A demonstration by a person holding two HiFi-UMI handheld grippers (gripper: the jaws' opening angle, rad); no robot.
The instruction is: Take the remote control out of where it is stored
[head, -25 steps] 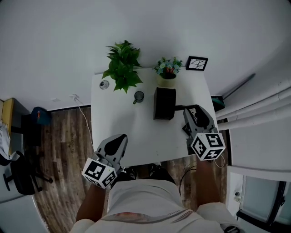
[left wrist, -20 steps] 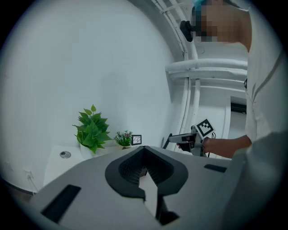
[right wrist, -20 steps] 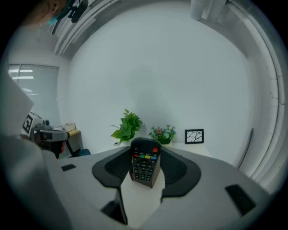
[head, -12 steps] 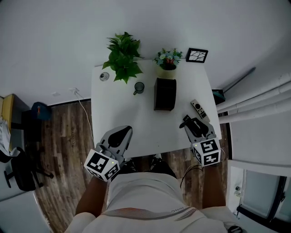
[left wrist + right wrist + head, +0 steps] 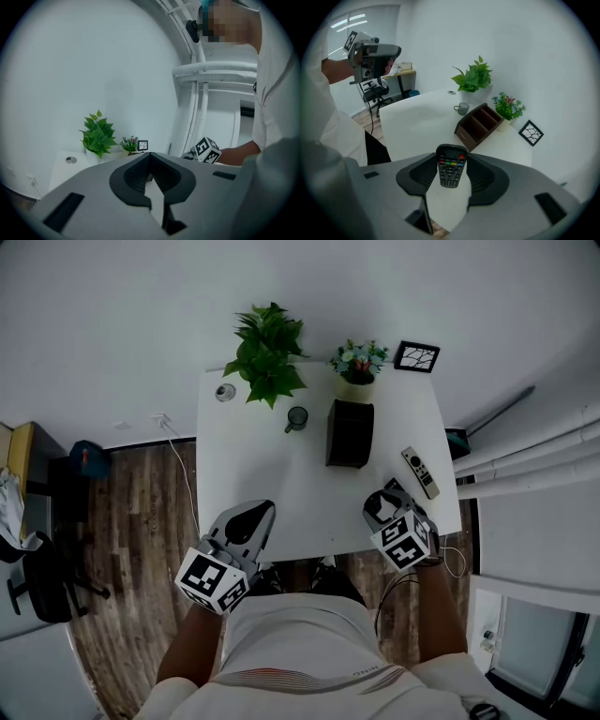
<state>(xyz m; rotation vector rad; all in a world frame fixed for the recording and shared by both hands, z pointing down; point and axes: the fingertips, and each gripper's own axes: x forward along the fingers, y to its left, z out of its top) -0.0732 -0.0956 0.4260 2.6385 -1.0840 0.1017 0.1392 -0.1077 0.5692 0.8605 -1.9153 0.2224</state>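
**Remote is in my right gripper, well clear of the organiser**

My right gripper (image 5: 451,155) is clamped across the remote control (image 5: 450,172). The remote's long axis runs along the jaws, its buttons face the camera, and its top end pokes just past the tips. The brown organiser (image 5: 480,123) sits ahead of the tips, well apart, and its slots look empty. My left gripper (image 5: 150,157) hovers at the near edge, jaws together on nothing, and is the farther of the two from the remote. Bare white worktop (image 5: 253,456) lies under the right gripper's tips. A second, paler remote (image 5: 419,472) lies near that gripper's outer side. Around the worktop are wood floor (image 5: 141,521) and white walls.
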